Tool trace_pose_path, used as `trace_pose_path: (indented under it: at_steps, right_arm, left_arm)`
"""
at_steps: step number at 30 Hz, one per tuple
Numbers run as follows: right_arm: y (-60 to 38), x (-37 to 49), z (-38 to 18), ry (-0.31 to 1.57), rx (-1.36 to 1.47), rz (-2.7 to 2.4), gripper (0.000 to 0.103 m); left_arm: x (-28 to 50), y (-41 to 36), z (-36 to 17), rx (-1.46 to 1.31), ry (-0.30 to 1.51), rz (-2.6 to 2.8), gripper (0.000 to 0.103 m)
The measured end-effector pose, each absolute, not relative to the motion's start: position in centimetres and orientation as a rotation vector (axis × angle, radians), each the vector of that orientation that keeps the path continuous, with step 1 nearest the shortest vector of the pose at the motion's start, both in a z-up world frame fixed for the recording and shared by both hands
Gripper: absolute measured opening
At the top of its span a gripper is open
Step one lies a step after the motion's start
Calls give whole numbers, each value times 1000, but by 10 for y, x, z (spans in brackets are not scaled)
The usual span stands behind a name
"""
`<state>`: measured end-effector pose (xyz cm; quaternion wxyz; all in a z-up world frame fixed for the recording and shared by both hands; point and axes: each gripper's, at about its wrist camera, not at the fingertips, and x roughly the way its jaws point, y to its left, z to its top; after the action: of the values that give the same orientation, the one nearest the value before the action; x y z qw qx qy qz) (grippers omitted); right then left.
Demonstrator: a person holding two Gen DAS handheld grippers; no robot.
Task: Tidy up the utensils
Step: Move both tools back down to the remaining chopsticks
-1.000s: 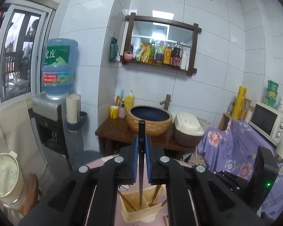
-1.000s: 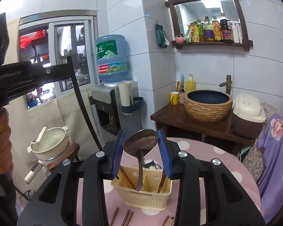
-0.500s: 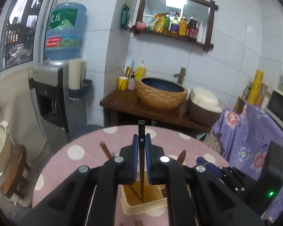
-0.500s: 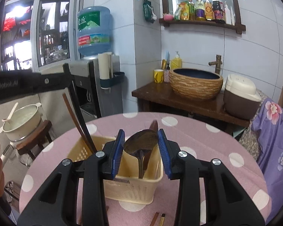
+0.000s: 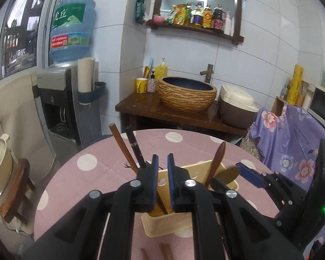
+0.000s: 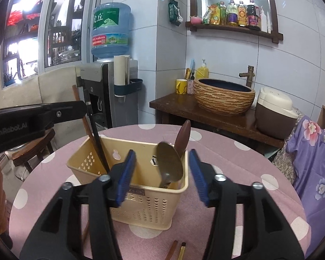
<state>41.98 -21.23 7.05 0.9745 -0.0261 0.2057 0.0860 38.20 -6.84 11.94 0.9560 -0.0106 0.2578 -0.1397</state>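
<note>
A cream plastic utensil basket (image 6: pixel 145 203) stands on the pink dotted table (image 6: pixel 238 173). Its left compartment holds a black utensil (image 6: pixel 98 143) and a brown stick (image 6: pixel 85 121); its right compartment holds a dark spoon (image 6: pixel 170 162) and a brown wooden handle (image 6: pixel 183 136). My right gripper (image 6: pixel 161 175) is open and empty, just in front of the basket's right compartment. My left gripper (image 5: pixel 162 182) is above the basket (image 5: pixel 171 223), its jaws slightly apart and empty. The black utensil (image 5: pixel 136 147) and brown stick (image 5: pixel 121 145) lean left of it.
Loose chopsticks lie on the table in front of the basket (image 6: pixel 175 251) and below the left gripper (image 5: pixel 164 253). Behind the table stand a wooden counter (image 5: pixel 162 110) with a woven sink bowl (image 5: pixel 186 95), a rice cooker (image 5: pixel 236 106), and a water dispenser (image 5: pixel 62 99) on the left.
Both grippers came down to the basket. My left gripper let go of the black utensil into the left compartment. My right gripper opened and let the spoon go into the right compartment.
</note>
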Motion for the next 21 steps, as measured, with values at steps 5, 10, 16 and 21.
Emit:
trace_pose_path:
  at_steps: [5, 10, 16, 21]
  right_arm:
    - [-223, 384, 77, 366, -50, 117, 66]
    - [-237, 353, 61, 473, -15, 67, 66]
    - [-253, 316, 23, 583, 13, 30, 66]
    - [-265, 293, -6, 659, 50, -11, 66]
  left_arm:
    - [340, -56, 126, -21, 441, -289, 86]
    - [310, -49, 101, 10, 520, -277, 98]
    - [289, -40, 54, 52, 625, -164, 98]
    - [281, -25, 14, -5, 717, -132, 98]
